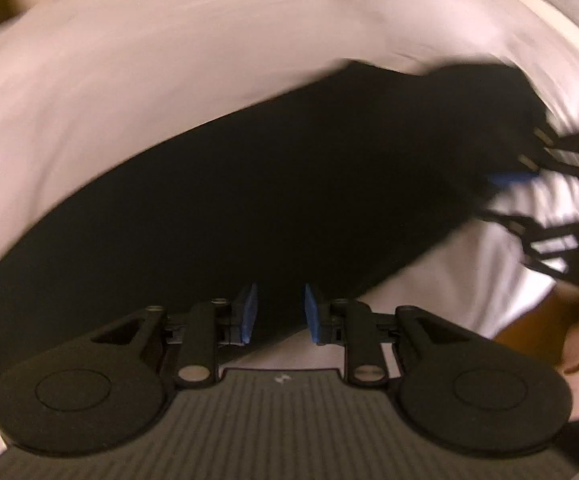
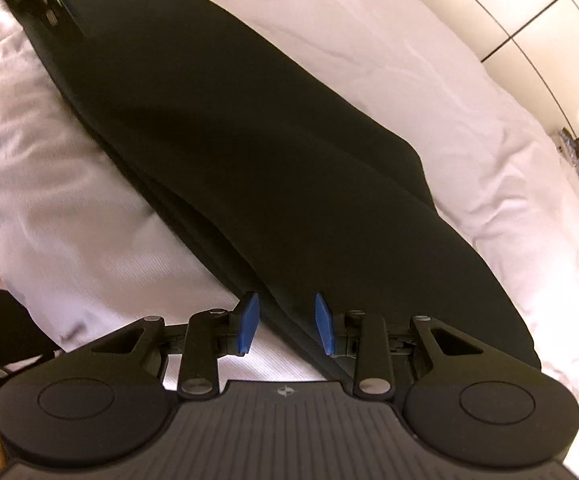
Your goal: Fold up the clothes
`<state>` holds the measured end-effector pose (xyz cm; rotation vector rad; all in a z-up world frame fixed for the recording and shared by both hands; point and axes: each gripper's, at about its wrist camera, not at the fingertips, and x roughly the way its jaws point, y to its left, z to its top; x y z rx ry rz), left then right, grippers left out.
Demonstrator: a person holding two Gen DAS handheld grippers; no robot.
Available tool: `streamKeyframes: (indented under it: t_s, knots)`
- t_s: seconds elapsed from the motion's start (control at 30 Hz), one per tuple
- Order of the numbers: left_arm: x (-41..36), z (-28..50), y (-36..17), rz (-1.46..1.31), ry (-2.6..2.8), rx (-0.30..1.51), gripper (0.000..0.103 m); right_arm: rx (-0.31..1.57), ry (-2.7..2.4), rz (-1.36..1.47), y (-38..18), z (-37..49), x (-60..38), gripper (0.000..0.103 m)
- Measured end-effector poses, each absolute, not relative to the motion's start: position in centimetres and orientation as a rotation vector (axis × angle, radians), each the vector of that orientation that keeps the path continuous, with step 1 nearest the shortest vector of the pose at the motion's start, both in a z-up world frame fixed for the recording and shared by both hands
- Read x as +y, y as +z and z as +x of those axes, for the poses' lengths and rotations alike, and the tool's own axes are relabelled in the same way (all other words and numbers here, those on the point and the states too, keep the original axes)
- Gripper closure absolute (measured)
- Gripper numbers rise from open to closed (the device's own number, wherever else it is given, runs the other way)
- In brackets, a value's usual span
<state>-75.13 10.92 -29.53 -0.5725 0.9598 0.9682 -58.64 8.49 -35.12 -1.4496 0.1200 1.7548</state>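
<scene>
Each handheld tool is built of matte black plastic: a ribbed grey-black base, two round discs, linkage bars pinned with silver screws, and blue pads on the left gripper (image 1: 277,314) and the right gripper (image 2: 285,324).

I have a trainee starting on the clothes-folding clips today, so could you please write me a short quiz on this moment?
1. True or false: the left gripper is clamped on the black garment.
2. What does the black garment lie on?
A. a wooden table
B. a white bed sheet
C. a grey carpet
3. In the left wrist view, what appears at the right edge, over the far end of the garment?

Key
1. False: its blue pads stand apart with nothing pinched between them.
2. B, the white bed sheet.
3. The right gripper, blurred, with its jaws apart.
</scene>
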Motion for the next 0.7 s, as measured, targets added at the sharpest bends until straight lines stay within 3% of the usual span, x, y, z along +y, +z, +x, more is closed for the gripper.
streamKeyframes:
  t_s: [0.27,0.37,0.43,0.47,0.7]
  knots:
    - [10.5,-67.6,-31.8,-0.312,0.801,1.072,0.074,0.025,1.789,-1.465,-36.5,-57.4,7.8,0.074]
    - [10.6,-66.7,-32.5,-0.274,0.801,1.094,0.088,-0.006,1.798,-1.461,-36.7,-57.0,7.8,0.075]
    - [10.8,-66.4,-33.0,-0.276,0.802,1.101,0.097,-0.016,1.808,-1.470,-36.9,-56.8,7.9,0.086]
    - [10.8,-66.3,-33.1,-0.275,0.800,1.101,0.101,-0.022,1.813,-1.477,-37.0,-56.8,7.9,0.101]
    - [9.0,-65.9,-34.5,-0.184,0.722,1.169,0.103,-0.008,1.855,-1.519,-37.2,-55.5,7.0,0.103]
